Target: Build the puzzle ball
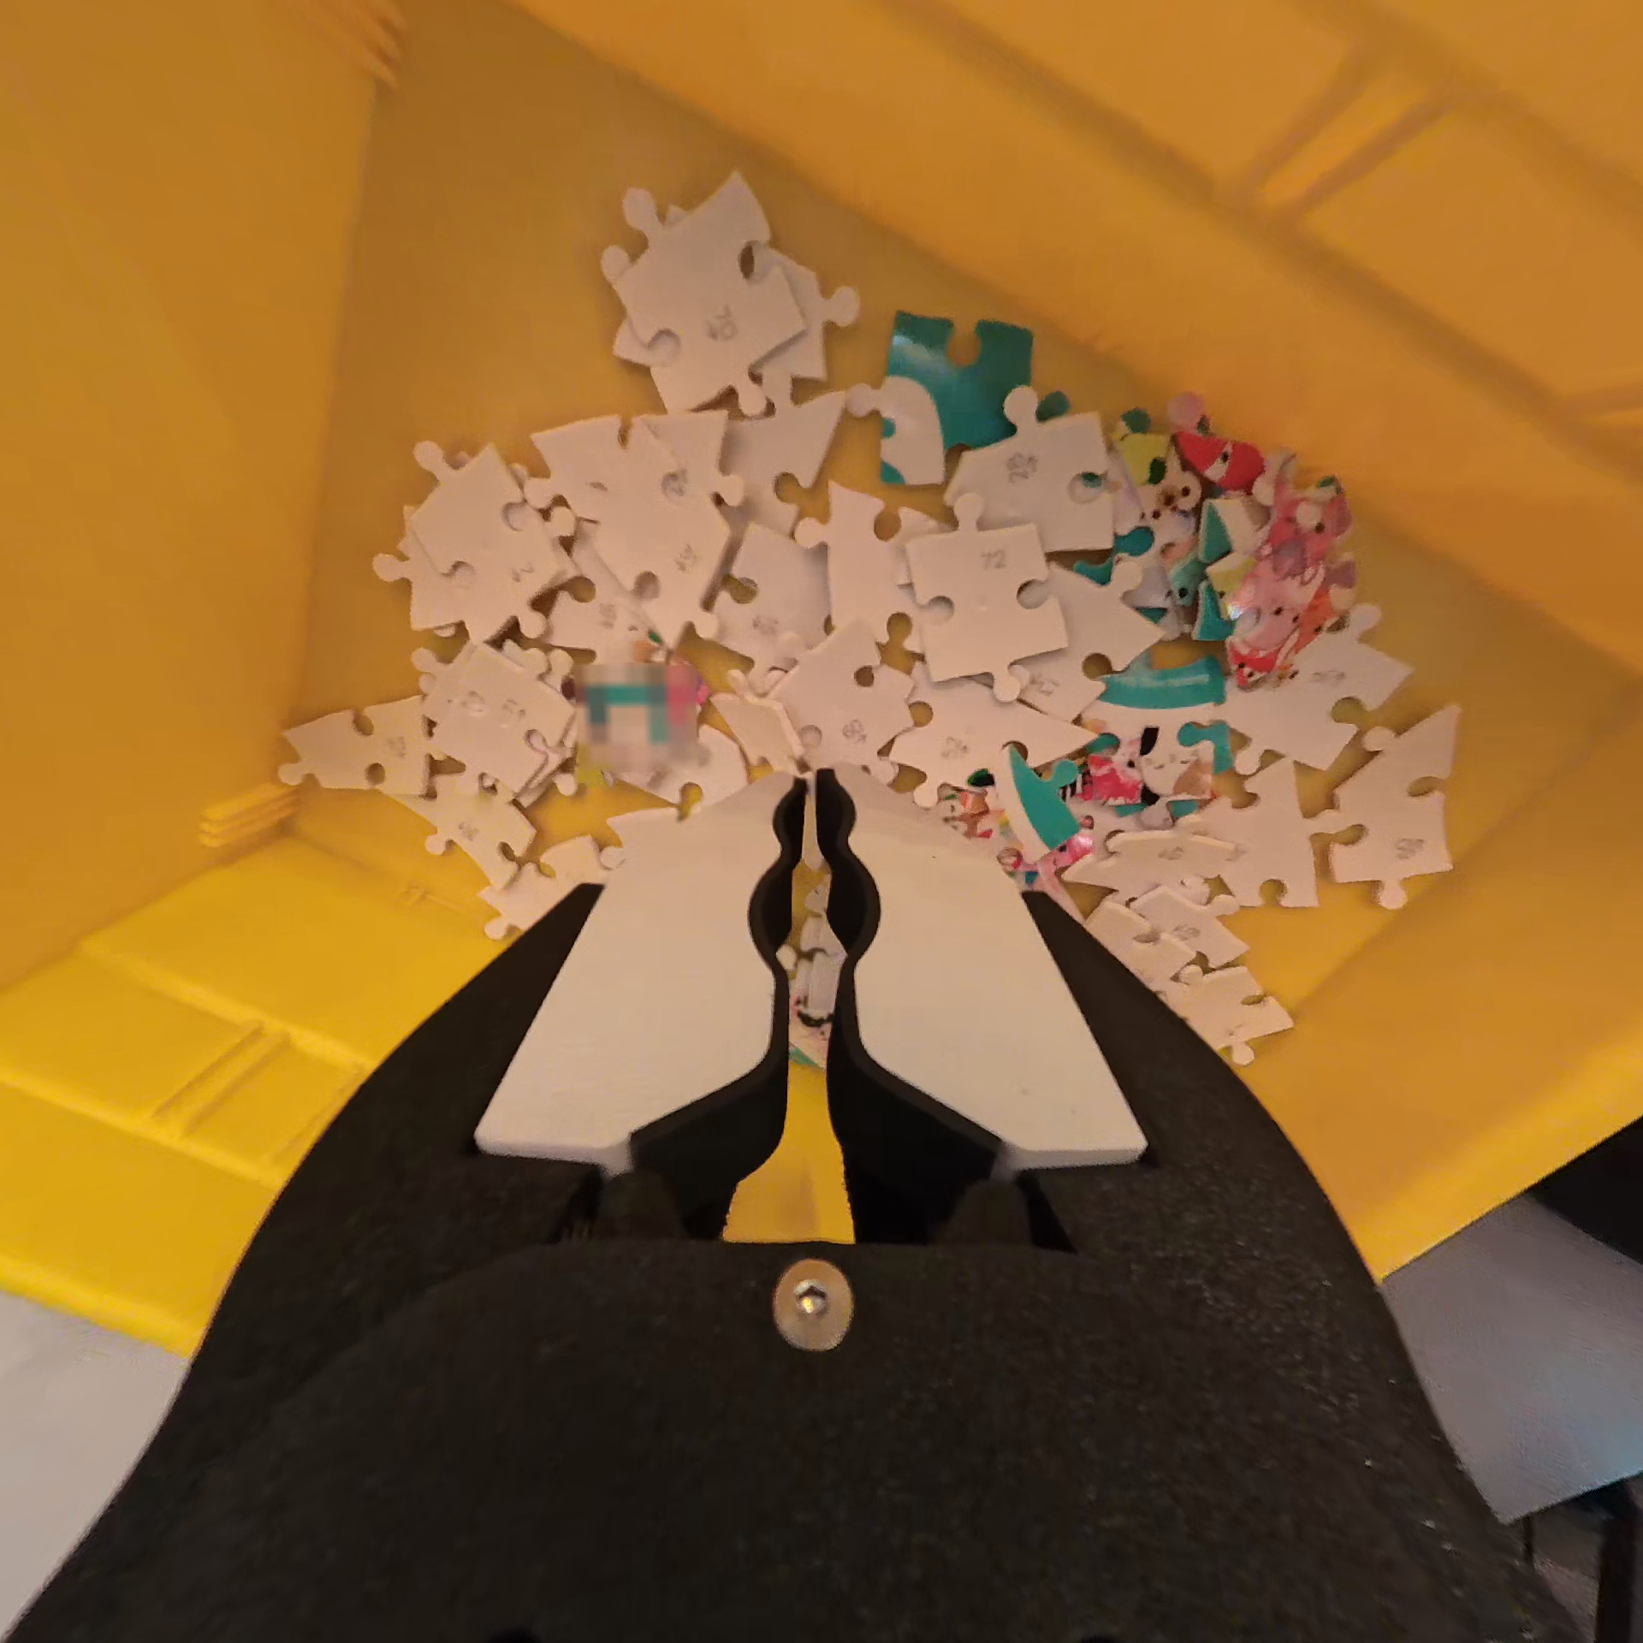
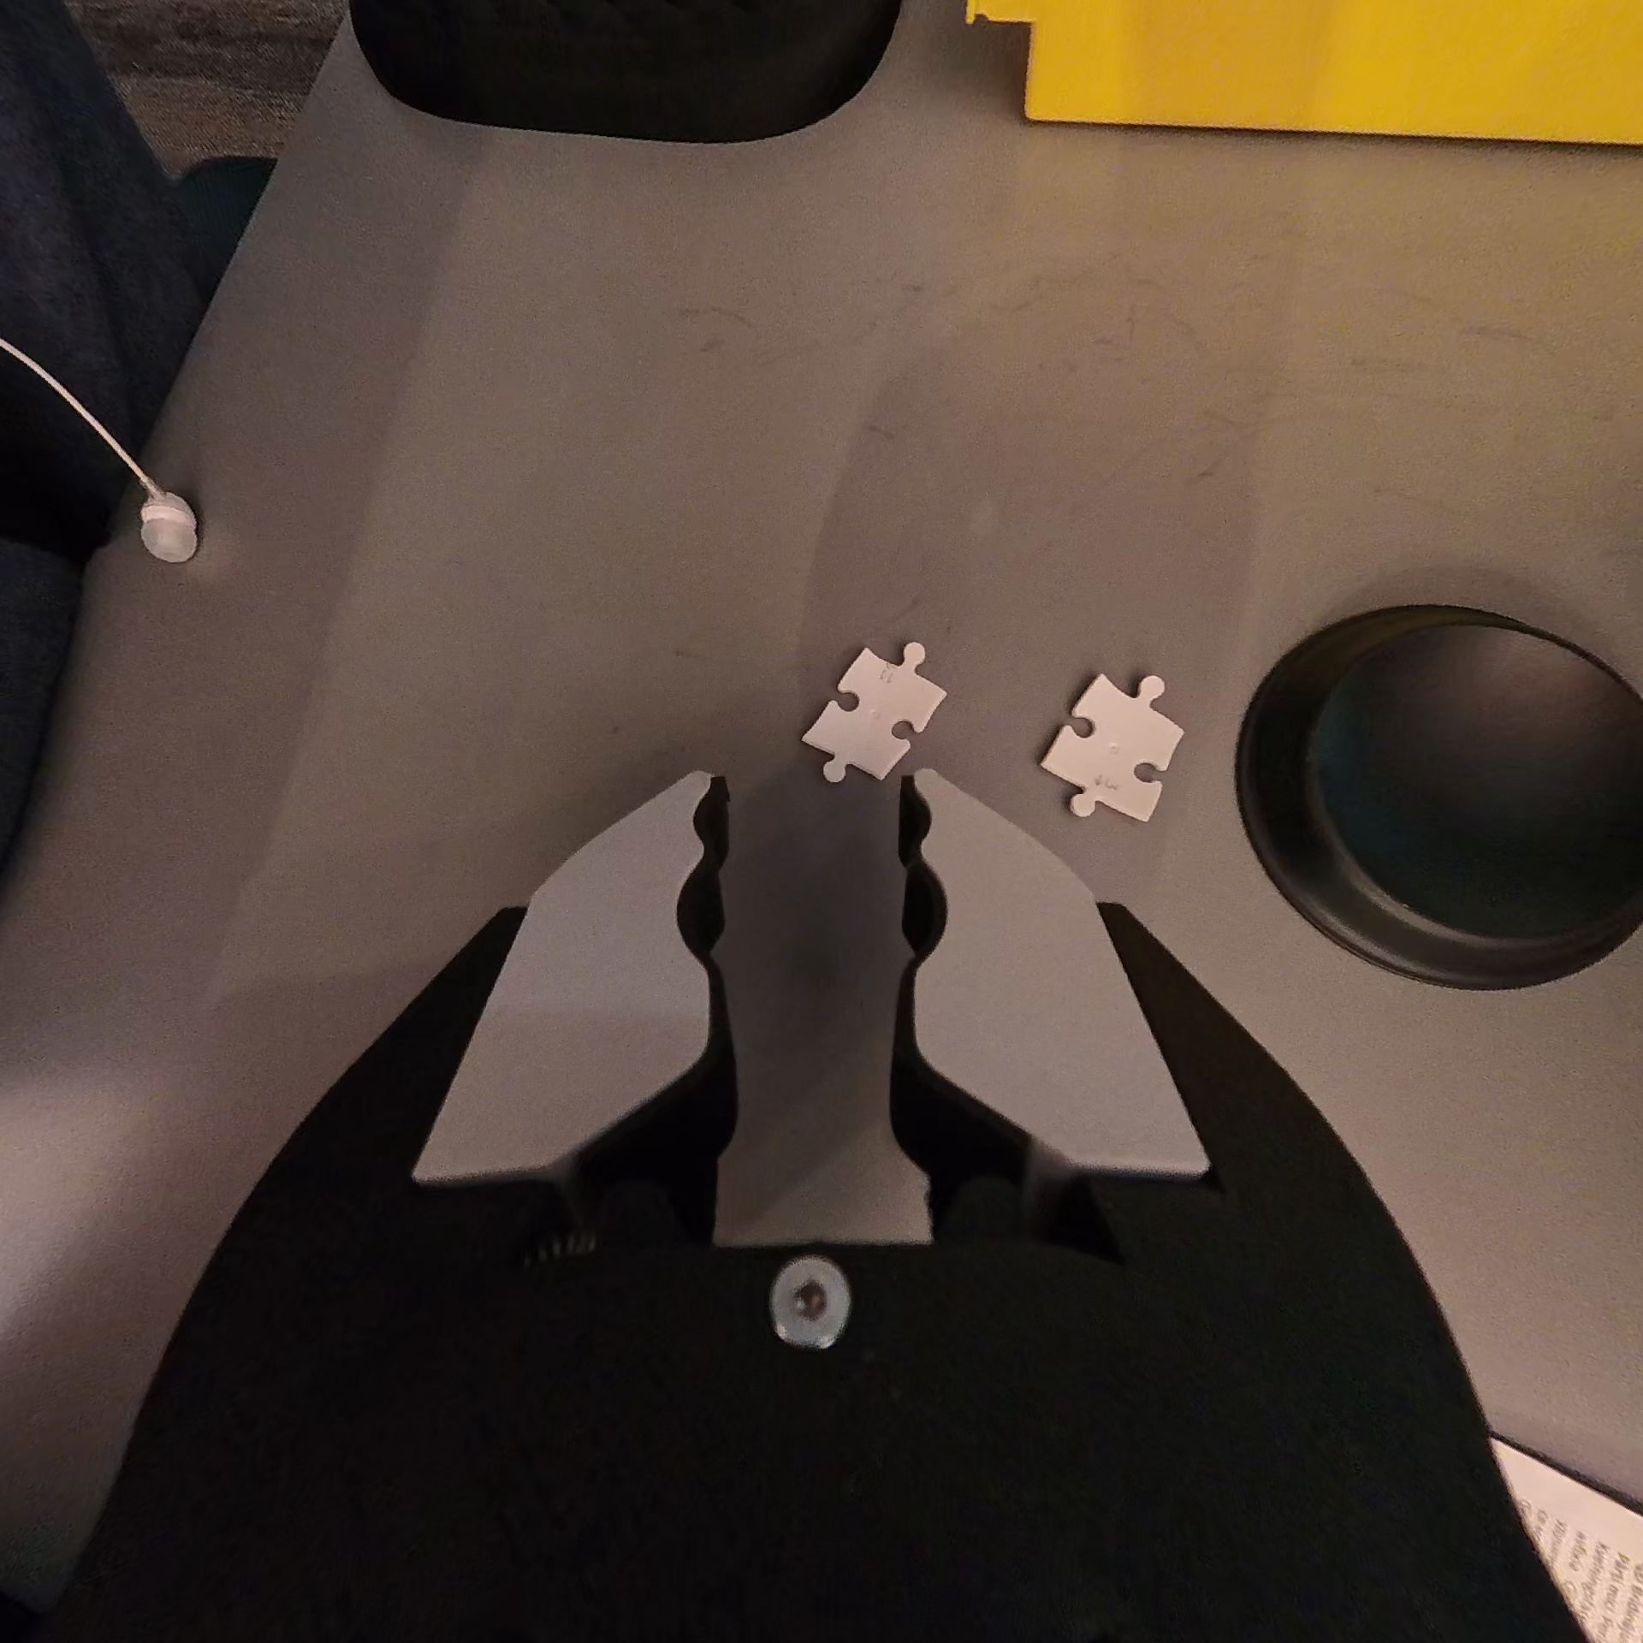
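A: Start at the fingers. What has the left gripper (image 1: 813,787) got?

B: Its fingers are pressed together on the thin edge of a white puzzle piece (image 1: 811,822), seen edge-on between the tips. It sits low inside the yellow bin (image 1: 222,444), right over the heap of loose pieces (image 1: 800,605), most of them blank side up, a few showing colour.

A: And the right gripper (image 2: 813,782)?

B: Fingers apart, holding nothing, hovering above the grey tabletop (image 2: 622,400). Just beyond the tips lies one white piece (image 2: 874,711); a second white piece (image 2: 1113,745) lies between that one and a round black hole (image 2: 1440,791) in the tabletop. The two pieces are apart, not joined. A corner of the bin shows far beyond them.

A: So which step is this?

B: Early, I'd judge: collecting pieces from the bin, no ball begun. Next the left should lift its piece clear without dragging neighbours, then set it beside the two on the tabletop.
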`<state>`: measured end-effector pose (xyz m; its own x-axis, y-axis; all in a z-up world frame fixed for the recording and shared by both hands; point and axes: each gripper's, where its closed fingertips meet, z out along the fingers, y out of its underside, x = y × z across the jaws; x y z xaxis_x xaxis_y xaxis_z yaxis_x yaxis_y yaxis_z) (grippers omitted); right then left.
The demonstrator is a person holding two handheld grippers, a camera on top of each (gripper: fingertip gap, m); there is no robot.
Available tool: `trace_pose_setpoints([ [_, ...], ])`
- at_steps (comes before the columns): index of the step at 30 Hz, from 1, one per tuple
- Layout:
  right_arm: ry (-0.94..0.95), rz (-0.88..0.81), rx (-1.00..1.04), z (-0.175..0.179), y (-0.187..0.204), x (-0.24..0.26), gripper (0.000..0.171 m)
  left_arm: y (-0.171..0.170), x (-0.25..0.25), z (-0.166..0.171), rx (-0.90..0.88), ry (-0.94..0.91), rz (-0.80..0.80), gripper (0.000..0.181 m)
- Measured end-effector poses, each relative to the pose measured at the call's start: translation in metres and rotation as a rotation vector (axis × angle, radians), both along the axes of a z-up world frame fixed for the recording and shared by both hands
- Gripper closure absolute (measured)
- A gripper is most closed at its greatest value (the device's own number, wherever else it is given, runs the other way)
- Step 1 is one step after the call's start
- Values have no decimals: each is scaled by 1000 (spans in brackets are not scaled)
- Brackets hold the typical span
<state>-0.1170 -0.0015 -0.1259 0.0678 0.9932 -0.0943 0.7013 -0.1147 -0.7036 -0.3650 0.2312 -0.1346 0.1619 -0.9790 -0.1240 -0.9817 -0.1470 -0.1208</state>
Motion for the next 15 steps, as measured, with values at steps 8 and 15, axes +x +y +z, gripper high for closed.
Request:
trace_pose_setpoints([
  [8,3,1,4,2,0,0,133,9,-17,12,69,-41,102,174],
  [15,2,0,4,2,0,0,133,31,-16,25,118,-88,198,166],
])
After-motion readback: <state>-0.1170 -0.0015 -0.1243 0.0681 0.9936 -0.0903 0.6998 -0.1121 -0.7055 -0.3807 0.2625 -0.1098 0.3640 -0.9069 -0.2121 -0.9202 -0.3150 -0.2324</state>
